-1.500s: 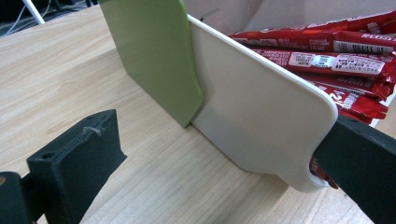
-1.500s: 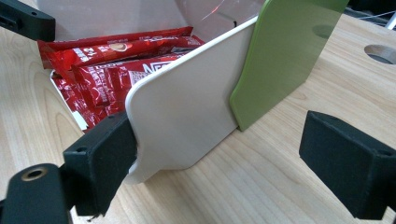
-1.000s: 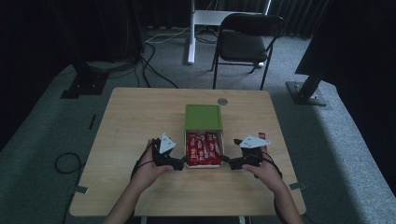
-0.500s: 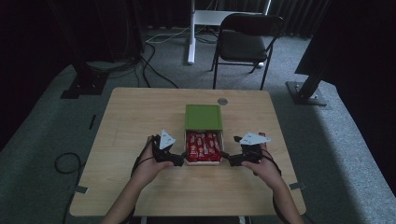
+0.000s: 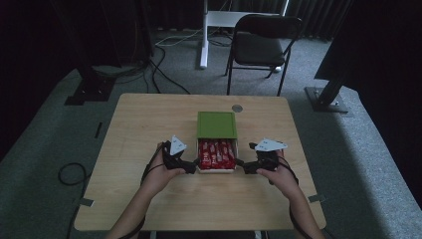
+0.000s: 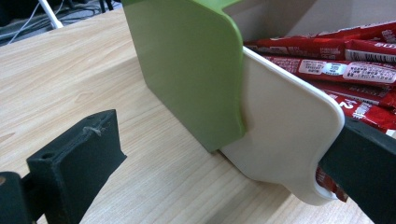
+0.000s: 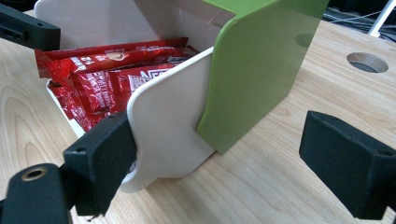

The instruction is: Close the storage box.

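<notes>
On the light wooden desk (image 5: pixel 149 124) a white plastic box (image 5: pixel 217 170) with a half-slid green lid (image 5: pixel 216 124) sat near the 6 o'clock edge, red snack packets (image 5: pixel 216 152) showing inside. The left gripper (image 5: pixel 189 167) at the box's 9 o'clock and the right gripper (image 5: pixel 243 167) at 3 o'clock each had wide jaws, one jaw against the box's white side wall.

Setting, as recorded:

- Table (image 5: pixel 149 129): light wood-grain top, rectangular, with a round cable hole (image 5: pixel 237 108) near its far edge.
- Floor (image 5: pixel 45 149): grey carpet, dimly lit, running all round the table.
- Folding chair (image 5: pixel 261 47): black, stood beyond the table's far edge, seat facing the table.
- White stand (image 5: pixel 204 35): upright post with a base bar, left of the chair.
- Cables (image 5: pixel 164 59): dark and pale leads trailed over the carpet at far left; another loop (image 5: pixel 69 174) lay beside the table's left side.
- Black stand bases (image 5: pixel 87 92) and (image 5: pixel 326 99): one at each far corner.
- Backdrop: dark curtains (image 5: pixel 308 15); the room was dim.
</notes>
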Motion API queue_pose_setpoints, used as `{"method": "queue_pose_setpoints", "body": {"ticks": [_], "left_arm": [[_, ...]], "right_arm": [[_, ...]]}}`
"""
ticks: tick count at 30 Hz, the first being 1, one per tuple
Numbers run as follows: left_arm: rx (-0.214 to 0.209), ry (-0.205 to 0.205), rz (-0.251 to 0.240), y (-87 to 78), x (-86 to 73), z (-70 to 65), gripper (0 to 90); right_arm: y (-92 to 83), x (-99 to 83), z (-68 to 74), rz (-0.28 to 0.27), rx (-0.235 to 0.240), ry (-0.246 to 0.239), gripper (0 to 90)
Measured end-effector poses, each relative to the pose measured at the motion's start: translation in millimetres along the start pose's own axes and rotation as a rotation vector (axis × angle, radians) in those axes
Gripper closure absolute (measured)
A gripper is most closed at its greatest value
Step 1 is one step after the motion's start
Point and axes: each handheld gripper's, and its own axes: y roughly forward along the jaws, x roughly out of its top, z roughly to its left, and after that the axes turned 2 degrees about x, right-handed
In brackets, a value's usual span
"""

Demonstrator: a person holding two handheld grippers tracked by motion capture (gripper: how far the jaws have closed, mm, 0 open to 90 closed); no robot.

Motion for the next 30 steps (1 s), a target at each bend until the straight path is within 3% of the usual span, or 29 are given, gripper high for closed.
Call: {"method": "queue_pose_setpoints", "body": {"ticks": [8, 30], "left_arm": [[0.012, 0.014, 0.005, 3.1, 3.0, 1.8, 1.7], [0.027, -0.009, 0.000, 15.4, 8.6, 12.1, 1.7]], "right_arm": [[2.6, 1.9, -2.8, -0.002, -0.008, 0.002, 10.9], [11.8, 7.3, -11.4, -0.004, -0.034, 0.014, 10.9]]}}
